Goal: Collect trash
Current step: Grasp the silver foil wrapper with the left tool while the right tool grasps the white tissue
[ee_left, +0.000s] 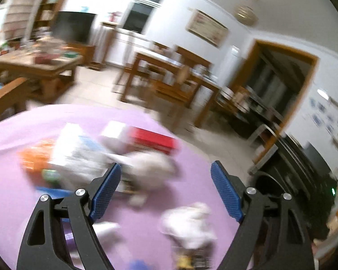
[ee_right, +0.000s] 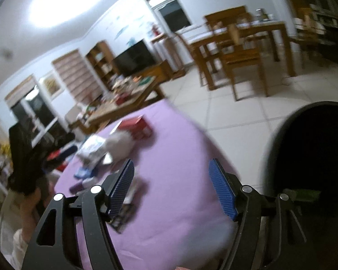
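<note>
Both views are blurred. My left gripper [ee_left: 165, 173] is open over a round table in a purple cloth [ee_left: 15, 202], nothing between its blue pads. Scattered trash lies on the cloth: a crumpled white tissue [ee_left: 189, 222] just below the fingers, a larger white wad [ee_left: 151, 168] ahead, a red box [ee_left: 151, 138], a white packet [ee_left: 78, 148] and an orange wrapper [ee_left: 35, 155]. My right gripper [ee_right: 171, 171] is also open and empty above the purple cloth [ee_right: 173, 157]. A dark wrapper [ee_right: 124, 213] lies by its left finger. The red box [ee_right: 137, 124] and white wad [ee_right: 121, 144] sit farther off.
A black bin [ee_right: 315, 157] stands on the tiled floor right of the table, also at the right edge [ee_left: 270, 184] of the left wrist view. A person's hand [ee_right: 29, 204] and sleeve are at far left. Wooden dining table and chairs [ee_right: 236, 51] and a cluttered coffee table [ee_left: 38, 63] stand beyond.
</note>
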Demonstrator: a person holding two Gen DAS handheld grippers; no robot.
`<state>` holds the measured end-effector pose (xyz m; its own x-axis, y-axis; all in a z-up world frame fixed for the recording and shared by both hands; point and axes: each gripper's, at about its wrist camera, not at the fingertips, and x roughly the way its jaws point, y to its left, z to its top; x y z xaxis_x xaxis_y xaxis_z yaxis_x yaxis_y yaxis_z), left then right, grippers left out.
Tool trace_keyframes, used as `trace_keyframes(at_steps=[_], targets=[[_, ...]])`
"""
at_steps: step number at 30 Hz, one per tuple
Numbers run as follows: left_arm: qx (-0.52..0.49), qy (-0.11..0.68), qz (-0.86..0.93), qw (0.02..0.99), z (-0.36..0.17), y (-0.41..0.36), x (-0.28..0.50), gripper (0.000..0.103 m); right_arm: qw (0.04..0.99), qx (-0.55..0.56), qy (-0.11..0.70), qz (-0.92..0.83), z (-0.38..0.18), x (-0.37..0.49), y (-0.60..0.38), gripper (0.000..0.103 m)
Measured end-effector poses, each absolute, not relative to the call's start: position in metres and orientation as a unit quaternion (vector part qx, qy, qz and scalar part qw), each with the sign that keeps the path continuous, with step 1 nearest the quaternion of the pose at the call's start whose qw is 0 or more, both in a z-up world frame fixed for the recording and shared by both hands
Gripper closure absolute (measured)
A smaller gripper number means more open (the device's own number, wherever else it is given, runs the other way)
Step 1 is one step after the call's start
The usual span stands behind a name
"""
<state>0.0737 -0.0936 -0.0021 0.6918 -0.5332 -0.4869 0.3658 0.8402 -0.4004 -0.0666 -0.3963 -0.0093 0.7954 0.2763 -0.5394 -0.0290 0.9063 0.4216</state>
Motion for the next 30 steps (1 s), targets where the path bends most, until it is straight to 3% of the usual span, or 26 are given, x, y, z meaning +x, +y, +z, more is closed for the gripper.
trace_keyframes(at_steps=[2, 6, 13, 15, 16, 18, 20, 21, 24, 30], targets=[[-0.158, 0.306, -0.213, 0.914, -0.003, -0.065, 0.087, 0.021, 0.922, 0.187, 0.324, 0.102, -0.011, -0.051, -0.373, 0.024], [-0.189, 0.331, -0.185, 0.906, -0.014, -0.027, 0.118, 0.021, 0.913, 0.149, 0.36, 0.123, -0.025, -0.021, -0.322, 0.024], [-0.176, 0.379, -0.208, 0.884, -0.035, -0.02, 0.151, 0.026, 0.889, 0.1, 0.423, 0.142, -0.054, 0.015, -0.282, 0.025], [-0.171, 0.387, -0.216, 0.88, -0.04, -0.021, 0.154, 0.038, 0.887, 0.081, 0.431, 0.146, -0.057, 0.02, -0.276, 0.041], [-0.172, 0.391, -0.218, 0.878, -0.043, -0.02, 0.156, 0.04, 0.886, 0.072, 0.435, 0.143, -0.058, 0.021, -0.274, 0.044], [-0.17, 0.398, -0.222, 0.874, -0.046, -0.025, 0.158, 0.055, 0.882, 0.052, 0.445, 0.143, -0.061, 0.023, -0.263, 0.061], [-0.158, 0.404, -0.227, 0.872, -0.048, -0.032, 0.158, 0.07, 0.879, 0.045, 0.453, 0.14, -0.064, 0.027, -0.258, 0.071], [-0.151, 0.403, -0.23, 0.873, -0.048, -0.035, 0.156, 0.073, 0.879, 0.049, 0.452, 0.139, -0.065, 0.028, -0.258, 0.076], [-0.137, 0.381, -0.231, 0.885, -0.041, -0.039, 0.147, 0.081, 0.88, 0.078, 0.444, 0.147, -0.065, 0.03, -0.263, 0.085], [-0.158, 0.34, -0.231, 0.898, -0.026, -0.028, 0.13, 0.084, 0.896, 0.089, 0.405, 0.16, -0.051, 0.014, -0.27, 0.089]])
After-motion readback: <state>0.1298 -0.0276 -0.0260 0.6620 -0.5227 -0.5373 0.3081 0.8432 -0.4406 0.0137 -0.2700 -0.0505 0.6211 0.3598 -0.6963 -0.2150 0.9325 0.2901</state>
